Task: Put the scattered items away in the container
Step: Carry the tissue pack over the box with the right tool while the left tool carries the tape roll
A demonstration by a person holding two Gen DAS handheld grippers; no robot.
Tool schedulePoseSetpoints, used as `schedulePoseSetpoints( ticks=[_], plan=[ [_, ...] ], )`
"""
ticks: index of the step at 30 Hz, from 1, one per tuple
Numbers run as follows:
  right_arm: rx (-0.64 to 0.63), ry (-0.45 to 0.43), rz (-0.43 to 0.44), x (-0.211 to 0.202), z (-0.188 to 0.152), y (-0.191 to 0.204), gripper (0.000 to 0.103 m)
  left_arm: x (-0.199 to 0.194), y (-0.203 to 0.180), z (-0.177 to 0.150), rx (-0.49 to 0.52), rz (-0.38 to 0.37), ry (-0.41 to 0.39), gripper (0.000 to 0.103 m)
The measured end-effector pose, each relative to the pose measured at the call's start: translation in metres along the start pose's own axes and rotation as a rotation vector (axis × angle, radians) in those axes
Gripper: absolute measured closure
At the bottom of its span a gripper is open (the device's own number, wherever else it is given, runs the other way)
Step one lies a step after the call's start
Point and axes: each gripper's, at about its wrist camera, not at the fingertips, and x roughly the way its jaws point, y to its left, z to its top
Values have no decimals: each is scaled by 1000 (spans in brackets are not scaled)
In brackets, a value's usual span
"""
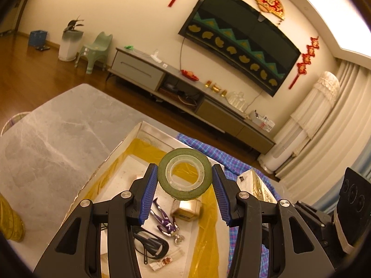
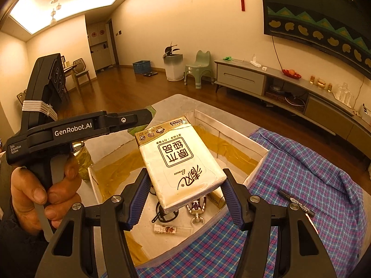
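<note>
The left claw [image 1: 184, 185] gripped a roll of green tape [image 1: 184, 173] by its outer rim, one blue pad on each side, holding it in the air above the open white box [image 1: 129, 139]. The roll looked light and rigid, so a pinch across the rim should have kept it, though the smooth curved edge could have slipped or turned. The right claw [image 2: 185, 192] was closed on a tissue pack [image 2: 180, 159] at its near end, the pack tilted up over the same box. That pack seemed soft and light under glossy wrap; held at one end it might have sagged, and a grip nearer its middle would have been steadier. A black marker [image 2: 296, 202] lay on the plaid cloth [image 2: 313, 162] to the right, outside the box.
</note>
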Motion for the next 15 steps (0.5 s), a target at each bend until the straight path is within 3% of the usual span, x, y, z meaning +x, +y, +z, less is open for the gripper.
schedulePoseSetpoints(
  ticks=[15],
  plan=[
    [9,120,18,66,28,-34,41,55,22,14,-131,70,111,54]
  ],
)
